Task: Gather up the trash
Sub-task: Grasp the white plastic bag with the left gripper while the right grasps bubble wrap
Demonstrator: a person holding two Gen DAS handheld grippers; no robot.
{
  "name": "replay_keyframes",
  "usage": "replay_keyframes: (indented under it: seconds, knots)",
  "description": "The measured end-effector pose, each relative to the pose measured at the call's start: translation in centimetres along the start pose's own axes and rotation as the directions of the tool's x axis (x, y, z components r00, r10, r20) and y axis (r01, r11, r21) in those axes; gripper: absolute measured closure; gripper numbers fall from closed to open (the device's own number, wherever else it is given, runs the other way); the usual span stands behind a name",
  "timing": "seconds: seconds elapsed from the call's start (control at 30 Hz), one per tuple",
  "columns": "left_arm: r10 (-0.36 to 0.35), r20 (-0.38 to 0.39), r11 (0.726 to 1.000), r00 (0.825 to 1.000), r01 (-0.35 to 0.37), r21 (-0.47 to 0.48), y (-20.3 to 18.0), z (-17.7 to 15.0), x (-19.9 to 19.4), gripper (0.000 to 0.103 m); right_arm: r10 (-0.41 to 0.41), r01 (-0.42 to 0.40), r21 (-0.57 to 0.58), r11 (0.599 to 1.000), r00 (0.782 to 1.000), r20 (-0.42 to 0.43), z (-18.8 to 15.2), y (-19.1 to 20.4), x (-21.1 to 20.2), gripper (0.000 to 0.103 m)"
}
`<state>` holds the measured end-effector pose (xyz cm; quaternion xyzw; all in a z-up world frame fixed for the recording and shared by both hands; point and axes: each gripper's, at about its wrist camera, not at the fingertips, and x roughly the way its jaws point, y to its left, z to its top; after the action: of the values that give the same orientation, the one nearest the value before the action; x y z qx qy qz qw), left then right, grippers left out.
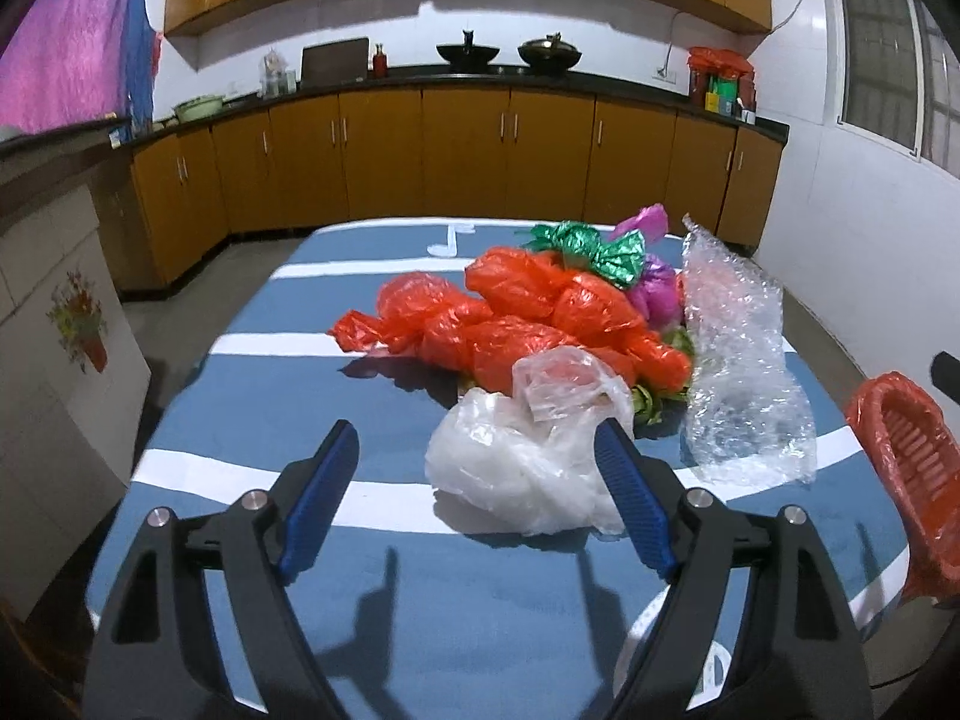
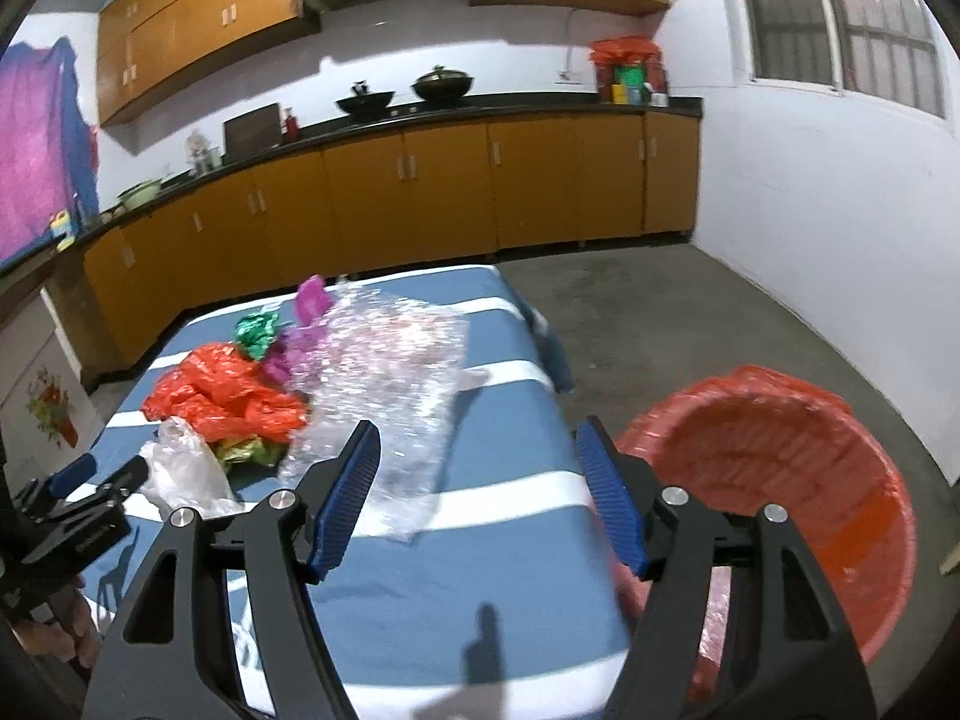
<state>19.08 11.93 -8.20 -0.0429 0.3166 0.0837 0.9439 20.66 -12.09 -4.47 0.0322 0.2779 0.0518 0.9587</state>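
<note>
A heap of trash lies on the blue striped table point(image 1: 384, 600): orange plastic bags point(image 1: 528, 318), a clear white bag point(image 1: 528, 456), bubble wrap point(image 1: 738, 360), green foil point(image 1: 594, 249) and a purple wrapper point(image 1: 654, 288). My left gripper point(image 1: 480, 450) is open, with the white bag just ahead between its fingers. My right gripper point(image 2: 480, 450) is open and empty above the table's right edge, with the bubble wrap point(image 2: 384, 378) by its left finger. A red basket lined with an orange bag point(image 2: 780, 480) stands on the floor to the right; its rim shows in the left view point(image 1: 906, 450).
Wooden kitchen cabinets point(image 1: 462, 150) with a dark counter run along the far wall, carrying two woks point(image 1: 468, 53). A white cabinet with a flower sticker point(image 1: 54, 360) stands left of the table. Bare concrete floor point(image 2: 690, 312) lies to the right.
</note>
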Motion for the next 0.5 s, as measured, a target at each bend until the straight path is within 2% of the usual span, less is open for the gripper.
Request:
replay_keyframes:
  seconds: [0.23, 0.3, 0.37, 0.5]
  knots:
    - [-0.028, -0.065, 1.0, 0.998, 0.028, 0.005, -0.3, -0.4, 2.6, 0.024, 0.027, -0.028, -0.031, 0.999, 0.999, -0.029, 0.3, 2.6, 3.5, 0.035]
    - [-0.044, -0.089, 0.999, 0.995, 0.046, 0.011, -0.5, -0.6, 3.4, 0.034, 0.03, -0.031, -0.03, 0.999, 0.999, -0.044, 0.2, 3.1, 4.5, 0.035]
    - [-0.065, -0.11, 0.998, 0.992, 0.067, 0.014, -0.5, -0.8, 4.0, 0.054, 0.031, -0.033, -0.031, 0.999, 0.998, -0.059, 0.1, 3.4, 5.5, 0.035]
    - [-0.086, -0.095, 0.996, 0.992, 0.088, 0.015, -0.3, -1.0, 4.2, 0.07, 0.034, -0.037, -0.029, 0.999, 0.995, -0.089, 0.0, 4.1, 7.1, 0.035]
